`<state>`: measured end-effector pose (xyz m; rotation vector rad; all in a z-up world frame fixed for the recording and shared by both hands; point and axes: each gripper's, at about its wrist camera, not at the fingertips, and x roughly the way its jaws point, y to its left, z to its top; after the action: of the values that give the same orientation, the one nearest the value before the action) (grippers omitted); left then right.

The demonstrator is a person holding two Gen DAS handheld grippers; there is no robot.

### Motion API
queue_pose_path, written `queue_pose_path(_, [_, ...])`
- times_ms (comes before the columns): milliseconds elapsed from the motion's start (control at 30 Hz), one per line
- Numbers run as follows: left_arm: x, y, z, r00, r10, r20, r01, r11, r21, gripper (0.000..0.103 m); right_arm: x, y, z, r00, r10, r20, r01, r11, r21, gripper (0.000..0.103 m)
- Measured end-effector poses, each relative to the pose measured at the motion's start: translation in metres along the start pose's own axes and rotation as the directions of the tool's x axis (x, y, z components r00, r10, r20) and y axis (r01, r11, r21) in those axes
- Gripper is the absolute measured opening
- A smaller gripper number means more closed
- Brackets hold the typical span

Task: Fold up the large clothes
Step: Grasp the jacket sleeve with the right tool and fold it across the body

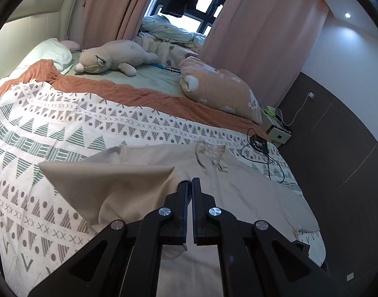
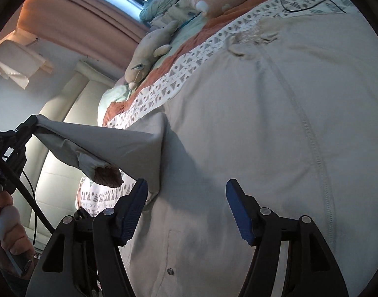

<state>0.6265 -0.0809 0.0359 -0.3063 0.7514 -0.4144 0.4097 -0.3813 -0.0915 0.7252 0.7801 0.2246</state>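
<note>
While the beige shirt (image 1: 238,193) lies spread, collar toward the pillows, on the patterned blanket (image 1: 65,128) near the foot edge of the bed (image 1: 144,79), folding has barely started: one sleeve (image 2: 119,146) is lifted off the body, nothing looks folded flat yet. Left claw (image 1: 190,182) is together, clamped on that sleeve's fabric, which hangs from it in a tent. Right claw (image 2: 186,198) stands apart over the shirt front, nothing between its pads (image 2: 238,210). Left to do, I'd judge: both sleeves in, then fold the body. Hem is cut off by the claws; far sleeve is only partly visible; exact pinch point on the sleeve is hard to make out.
</note>
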Motion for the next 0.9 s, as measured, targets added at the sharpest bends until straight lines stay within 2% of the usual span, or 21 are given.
queue_pose_path(167, [0.023,-0.019,-0.017,0.996,-0.068,-0.053,0.068,0.998,0.001,0.005,-0.033,-0.030,-0.005,0.999,-0.031,0.041,0.027,0.994,0.107,0.064])
queue_pose_path(233, [0.035,-0.021,-0.024,0.989,-0.132,-0.063,0.131,0.991,-0.022,0.005,-0.041,-0.032,-0.005,0.997,-0.037,0.061,0.029,0.992,0.127,0.064])
queue_pose_path(300, [0.047,-0.022,-0.030,0.985,-0.157,-0.071,0.155,0.987,-0.035,0.005,-0.048,-0.030,-0.007,0.996,-0.051,0.074,0.041,0.991,0.125,0.064])
queue_pose_path(433, [0.077,-0.020,-0.047,0.976,-0.169,-0.134,0.159,0.984,-0.083,0.005,-0.057,-0.034,-0.010,0.997,-0.047,0.066,0.039,0.992,0.123,0.064])
queue_pose_path(567, [0.090,-0.014,-0.064,0.976,-0.152,-0.159,0.133,0.984,-0.120,0.005,-0.061,-0.051,-0.002,0.997,-0.032,0.071,0.021,0.987,0.159,0.064])
queue_pose_path(733, [0.068,0.004,-0.078,0.991,-0.120,-0.062,0.107,0.978,-0.181,0.006,-0.067,-0.059,0.003,0.996,-0.028,0.086,0.014,0.987,0.162,0.064])
queue_pose_path(800, [0.050,0.013,-0.087,0.995,-0.094,-0.027,0.086,0.975,-0.207,0.018,-0.069,-0.056,0.002,0.996,-0.025,0.088,0.012,0.988,0.153,0.064])
queue_pose_path(833, [0.042,0.018,-0.090,0.997,-0.077,-0.010,0.073,0.973,-0.217,0.047,-0.069,-0.055,0.002,0.996,-0.025,0.087,0.012,0.989,0.145,0.064])
queue_pose_path(867, [0.034,0.024,-0.096,0.998,-0.065,0.009,0.065,0.972,-0.226,0.098,-0.069,-0.052,0.001,0.996,-0.026,0.085,0.014,0.991,0.134,0.064])
queue_pose_path(900, [0.024,0.030,-0.103,0.998,-0.059,0.038,0.067,0.969,-0.237,0.102,-0.068,-0.049,0.001,0.996,-0.025,0.084,0.015,0.993,0.120,0.064])
